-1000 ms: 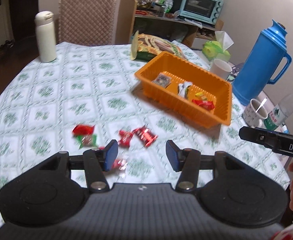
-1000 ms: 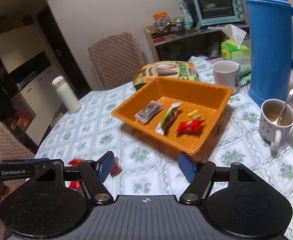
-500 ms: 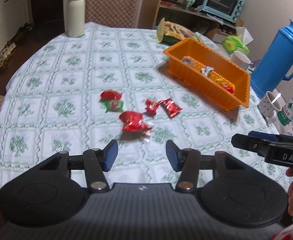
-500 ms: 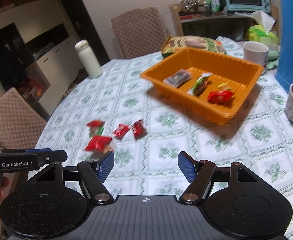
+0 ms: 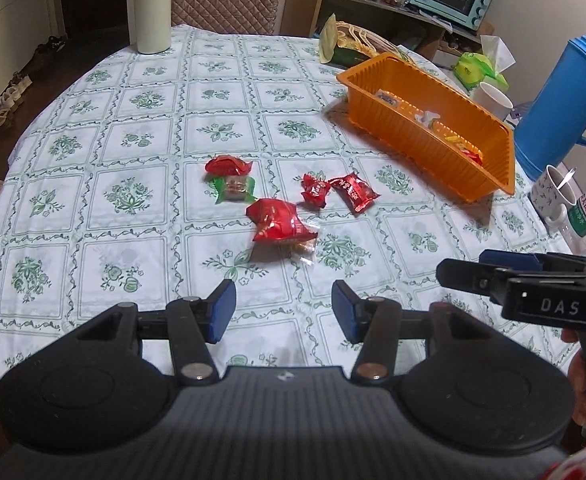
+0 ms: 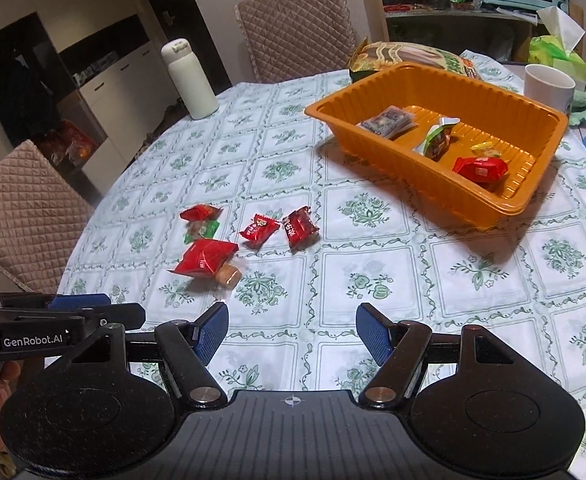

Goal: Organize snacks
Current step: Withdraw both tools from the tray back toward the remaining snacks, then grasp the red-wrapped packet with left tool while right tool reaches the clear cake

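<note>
Several red wrapped snacks lie loose on the tablecloth: a large red pack [image 5: 278,222] [image 6: 207,257], two small red candies [image 5: 315,191] [image 5: 353,191] [image 6: 258,229] [image 6: 299,227], and a red piece over a green-wrapped one [image 5: 229,178] [image 6: 201,222]. An orange tray [image 5: 433,142] [image 6: 397,172] at the right holds several snacks. My left gripper [image 5: 284,310] is open and empty, above the near table edge short of the snacks. My right gripper [image 6: 292,334] is open and empty, beside it to the right.
A white flask [image 5: 152,6] stands at the far left, a blue thermos [image 5: 561,96] at the right with two mugs [image 5: 553,192] [image 6: 549,86], a bottle and a tissue pack. A large snack bag [image 6: 409,56] lies behind the tray. Quilted chairs surround the table.
Both grippers have pulled back and risen from the tray and snacks, so more of the table shows. Both stay open. The snacks lie where they were.
</note>
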Available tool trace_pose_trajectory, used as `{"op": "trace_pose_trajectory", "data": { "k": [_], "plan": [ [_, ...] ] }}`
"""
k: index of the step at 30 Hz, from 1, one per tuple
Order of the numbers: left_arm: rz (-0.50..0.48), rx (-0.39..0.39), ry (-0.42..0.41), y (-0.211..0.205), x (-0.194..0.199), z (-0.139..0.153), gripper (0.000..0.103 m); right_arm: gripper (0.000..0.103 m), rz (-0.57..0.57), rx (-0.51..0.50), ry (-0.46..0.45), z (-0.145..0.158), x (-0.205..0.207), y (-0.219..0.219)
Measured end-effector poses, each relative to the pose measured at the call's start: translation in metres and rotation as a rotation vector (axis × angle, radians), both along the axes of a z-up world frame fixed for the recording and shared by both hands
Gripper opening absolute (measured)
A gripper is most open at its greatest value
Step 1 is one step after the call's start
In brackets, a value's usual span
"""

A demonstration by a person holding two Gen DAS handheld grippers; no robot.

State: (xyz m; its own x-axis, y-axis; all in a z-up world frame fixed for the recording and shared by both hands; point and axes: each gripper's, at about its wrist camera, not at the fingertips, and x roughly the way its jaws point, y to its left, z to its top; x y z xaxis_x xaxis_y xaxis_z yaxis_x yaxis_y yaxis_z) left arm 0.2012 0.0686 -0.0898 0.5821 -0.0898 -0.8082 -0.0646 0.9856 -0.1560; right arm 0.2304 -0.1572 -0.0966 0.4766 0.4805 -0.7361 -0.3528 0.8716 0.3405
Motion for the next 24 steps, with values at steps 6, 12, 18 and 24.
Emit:
{"op": "trace_pose_trajectory", "data": {
  "k": [6,12,18,24],
  "plan": [
    [-0.016,-0.001,0.013,0.001,0.013,-0.008,0.049,0.071,-0.028,-0.015,0.009,-0.008,0.011,0.002],
    [-0.03,0.004,0.019,0.004,0.031,-0.017,0.049,0.071,-0.063,-0.025,0.021,-0.014,0.02,-0.001],
    [-0.054,0.018,0.018,0.005,0.055,-0.025,0.049,0.071,-0.107,-0.035,0.029,-0.018,0.029,-0.007],
    [-0.068,0.032,0.034,0.008,0.078,-0.035,0.049,0.071,-0.16,-0.038,0.034,-0.022,0.036,-0.016]
  ]
}}
